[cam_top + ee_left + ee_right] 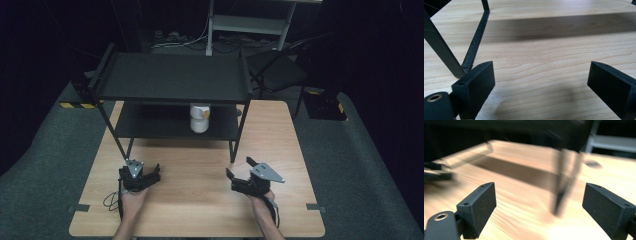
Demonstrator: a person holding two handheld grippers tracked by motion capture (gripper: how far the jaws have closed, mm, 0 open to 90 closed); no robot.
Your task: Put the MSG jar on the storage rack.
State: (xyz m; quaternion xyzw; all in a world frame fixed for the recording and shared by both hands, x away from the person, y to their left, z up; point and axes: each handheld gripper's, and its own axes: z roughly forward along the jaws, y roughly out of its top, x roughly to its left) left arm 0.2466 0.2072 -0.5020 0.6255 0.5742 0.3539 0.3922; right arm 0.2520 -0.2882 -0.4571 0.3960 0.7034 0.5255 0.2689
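Note:
A black two-tier metal shelf [172,77] stands on the far half of the wooden table [200,195]. A white cylindrical container [200,118] with a tan round patch sits on its lower tier. My left gripper [145,172] is held low near the shelf's front left leg [442,50], jaws open with nothing between them. My right gripper [240,167] hovers beside the front right leg [564,182], also open and empty. The right gripper view is blurred. In the left gripper view my left gripper [541,80] faces bare wood.
A dark folding chair [277,70] stands behind the table at the right. A white rack [250,22] and cables lie on the floor beyond. Black-and-yellow taped blocks [77,102] flank the table. Grey carpet surrounds it.

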